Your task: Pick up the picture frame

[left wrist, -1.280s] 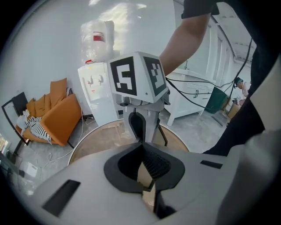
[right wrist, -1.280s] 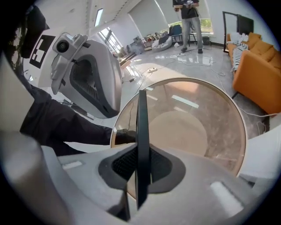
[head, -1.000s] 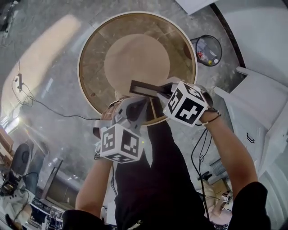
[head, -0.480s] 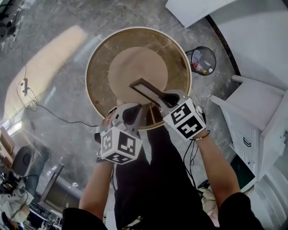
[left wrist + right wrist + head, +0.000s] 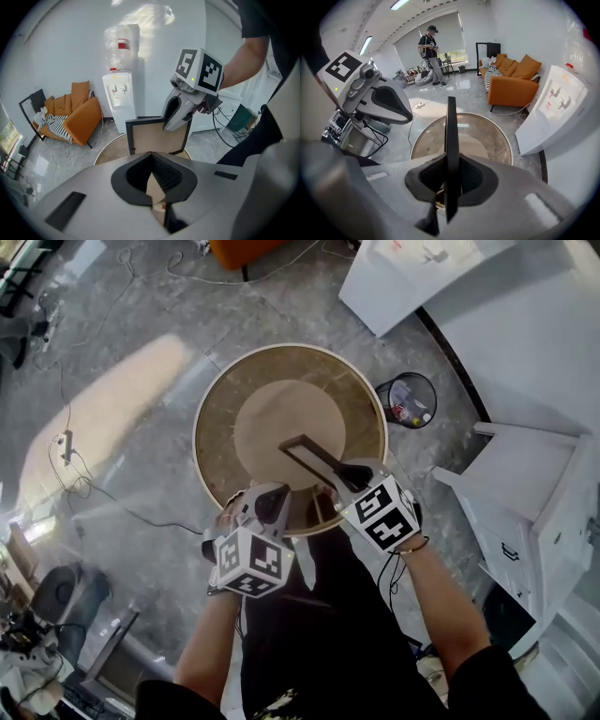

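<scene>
A dark-rimmed picture frame with a tan back hangs in the air above the round glass table. My right gripper is shut on the frame's edge. In the right gripper view the frame stands edge-on between the pads. In the left gripper view I see the back of the frame and the right gripper clamped on its top corner. My left gripper sits just left of the frame, shut on a thin tan card flap that looks like the frame's back stand.
A wire waste bin stands right of the table, and white cabinets beyond it. Cables trail over the floor at left. An orange sofa and a water dispenser stand along the wall. A person stands far off.
Both grippers have risen with the frame. The table now looks smaller and farther below. The frame has tilted in the right gripper's hold.
</scene>
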Tool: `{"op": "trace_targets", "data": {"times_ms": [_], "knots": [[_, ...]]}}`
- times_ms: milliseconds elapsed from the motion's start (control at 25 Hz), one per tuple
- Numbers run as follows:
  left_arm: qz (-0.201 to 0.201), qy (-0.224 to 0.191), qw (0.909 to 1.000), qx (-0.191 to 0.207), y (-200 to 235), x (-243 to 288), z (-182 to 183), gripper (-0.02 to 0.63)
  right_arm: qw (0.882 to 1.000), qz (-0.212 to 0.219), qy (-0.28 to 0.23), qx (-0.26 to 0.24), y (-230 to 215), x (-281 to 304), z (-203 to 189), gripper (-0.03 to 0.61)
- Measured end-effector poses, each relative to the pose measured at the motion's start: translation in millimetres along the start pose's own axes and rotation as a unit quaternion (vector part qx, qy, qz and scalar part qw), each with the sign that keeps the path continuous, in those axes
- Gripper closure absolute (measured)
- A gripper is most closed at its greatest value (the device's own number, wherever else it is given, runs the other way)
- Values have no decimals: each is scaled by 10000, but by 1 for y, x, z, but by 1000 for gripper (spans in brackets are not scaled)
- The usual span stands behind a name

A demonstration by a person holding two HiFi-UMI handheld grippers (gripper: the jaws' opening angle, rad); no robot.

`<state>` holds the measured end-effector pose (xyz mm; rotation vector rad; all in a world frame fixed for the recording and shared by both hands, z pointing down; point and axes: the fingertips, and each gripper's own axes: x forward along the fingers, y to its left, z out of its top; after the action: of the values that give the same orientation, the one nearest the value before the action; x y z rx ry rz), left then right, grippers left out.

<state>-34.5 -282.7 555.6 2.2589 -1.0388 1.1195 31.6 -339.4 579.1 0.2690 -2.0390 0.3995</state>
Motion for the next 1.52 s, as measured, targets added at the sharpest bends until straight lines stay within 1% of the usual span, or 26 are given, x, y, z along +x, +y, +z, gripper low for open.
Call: {"op": "trace_targets", "data": {"times_ms": [80,280,360,480,640,1000,1200,1400,1520], "knots": [[5,3,10000,89,-3,-7,8,600,10000,-48,-7,22,2,-10,3,531],[-39,-17,10000,41,-9,-25,22,600,9999,-34,-65,80,14,-23,12,531],[49,-42,9999,77,-9,-35,27,600,9997,-42,-178,130,18,-30,18,531],[301,-122,9994,133,-4,-54,34,600,9994,-98,-284,158,21,-47,25,531],[540,-210,9983,46,2,-77,41,600,9988,-206,-412,190,21,-70,34,531],[814,-452,9956,133,6,-110,73,600,9961,-342,-775,249,26,-109,60,532],[939,-518,9942,95,15,-125,81,600,9963,-348,-780,71,32,-121,70,532],[1037,-533,9931,117,21,-140,80,600,9946,-415,-948,58,40,-134,82,532],[1087,-653,9918,153,25,-148,94,600,9933,-424,-1062,140,38,-146,86,531]]}}
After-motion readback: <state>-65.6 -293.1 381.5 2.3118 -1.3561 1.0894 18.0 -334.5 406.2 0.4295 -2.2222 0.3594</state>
